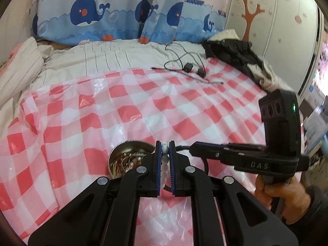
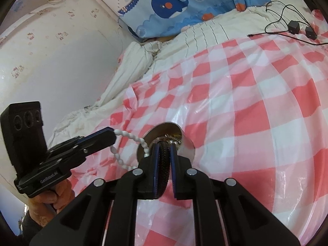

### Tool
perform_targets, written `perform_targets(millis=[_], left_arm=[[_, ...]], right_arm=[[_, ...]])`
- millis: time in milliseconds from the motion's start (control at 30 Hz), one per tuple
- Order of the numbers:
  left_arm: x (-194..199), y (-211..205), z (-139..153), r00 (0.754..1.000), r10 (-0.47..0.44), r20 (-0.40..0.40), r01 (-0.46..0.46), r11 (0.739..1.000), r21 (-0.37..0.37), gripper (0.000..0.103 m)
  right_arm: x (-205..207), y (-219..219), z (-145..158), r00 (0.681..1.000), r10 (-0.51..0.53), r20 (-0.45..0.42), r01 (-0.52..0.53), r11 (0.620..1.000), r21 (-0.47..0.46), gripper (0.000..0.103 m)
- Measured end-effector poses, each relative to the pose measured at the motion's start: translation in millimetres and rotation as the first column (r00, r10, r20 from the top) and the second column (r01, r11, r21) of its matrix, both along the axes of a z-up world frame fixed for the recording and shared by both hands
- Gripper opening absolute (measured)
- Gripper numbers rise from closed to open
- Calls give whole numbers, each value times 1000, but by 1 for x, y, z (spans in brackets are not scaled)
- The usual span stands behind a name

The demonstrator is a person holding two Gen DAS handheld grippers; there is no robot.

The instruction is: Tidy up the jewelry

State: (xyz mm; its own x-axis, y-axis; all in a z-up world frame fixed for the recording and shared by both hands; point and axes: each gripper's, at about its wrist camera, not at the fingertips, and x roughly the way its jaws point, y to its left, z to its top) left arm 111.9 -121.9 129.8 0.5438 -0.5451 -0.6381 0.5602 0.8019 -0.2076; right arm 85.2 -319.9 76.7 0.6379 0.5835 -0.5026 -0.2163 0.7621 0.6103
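Left wrist view: left gripper [image 1: 165,149] clamped white bead bracelet [image 1: 165,160]; right gripper [image 2: 163,145] clamped black braided cord [image 2: 163,164]. Both held above metal bowl [image 1: 131,143] of jewelry, likely separating tangled pieces.

A string of white oval beads [image 2: 131,137] hangs in a loose loop above the red-and-white checked sheet, one end pinched flat, the other running down toward a black braided cord [image 2: 163,164] that stands on edge as a thick woven band. Just behind them a round steel bowl [image 1: 114,153] sits on the sheet, holding a tangle of what looks like gold-toned jewelry [image 1: 125,160].
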Motion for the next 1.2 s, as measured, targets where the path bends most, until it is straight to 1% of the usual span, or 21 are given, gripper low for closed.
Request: perform_targets(millis=[67,133,167,233,267,400,467,533,567,600,633,667,733,767,800,867,933,1000,1067,1133,1200], left_arm=[[14,7,-7,999,18,-36,-21,998,-60,7],[26,13,-20,995,47,-87,-54,995,-82,8],[36,18,-31,990,76,-122,-86,993,-80,9],[45,27,-46,978,133,-160,-143,988,-56,21],[51,34,-51,971,163,-172,-172,984,-40,22],[49,43,-49,968,196,-155,-207,977,-59,38],[47,48,-43,969,208,-134,-218,973,-70,42],[43,51,-36,969,216,-121,-227,971,-81,49],[42,53,-34,968,226,-111,-236,969,-78,51],[38,50,-32,967,231,-104,-239,968,-72,55],[36,50,-30,967,237,-97,-243,968,-63,59],[33,50,-29,965,245,-91,-250,967,-52,62],[27,50,-28,958,274,-87,-277,960,-30,74],[23,50,-28,956,281,-85,-284,959,-24,75],[19,50,-29,955,286,-81,-288,957,-17,77],[9,49,-30,953,294,-71,-294,956,14,81],[-3,48,-31,950,309,-51,-305,950,63,86],[-20,48,-33,948,316,-29,-312,946,91,89],[-40,49,-39,948,318,-22,-313,942,125,93],[-58,49,-48,944,328,-41,-318,936,154,95],[-73,47,-56,944,325,-62,-311,935,170,95]], right_arm=[[6,-2,1,1000,-4,5,4,1000,23,12],[11,-1,1,1000,-3,5,3,999,33,12],[14,-1,1,1000,-1,3,1,999,40,12],[19,1,0,1000,5,0,-5,999,54,12],[22,2,0,1000,8,-1,-8,998,57,12],[35,19,-6,999,31,-19,-30,999,46,12],[40,29,-8,999,36,-21,-36,999,15,12],[45,43,-11,999,25,-28,-27,995,-93,15],[47,49,-14,999,25,-30,-29,989,-145,21],[48,54,-17,999,17,-32,-23,981,-192,38],[47,56,-19,1000,10,-29,-16,976,-219,45],[46,58,-19,1000,8,-26,-14,971,-237,46],[41,58,-15,1000,4,-10,-6,966,-259,46],[37,56,-10,1000,-7,8,9,961,-275,48],[35,55,-8,1000,-12,15,16,960,-280,54],[25,51,-4,999,-34,21,39,956,-291,62],[10,45,-7,998,-55,-1,52,952,-303,63],[-3,41,-12,997,-75,-34,60,947,-316,68],[-23,40,-16,995,-84,-54,60,937,-344,69],[-42,42,-17,994,-89,-59,60,923,-381,72],[-56,43,-18,993,-100,-60,69,918,-391,77]])
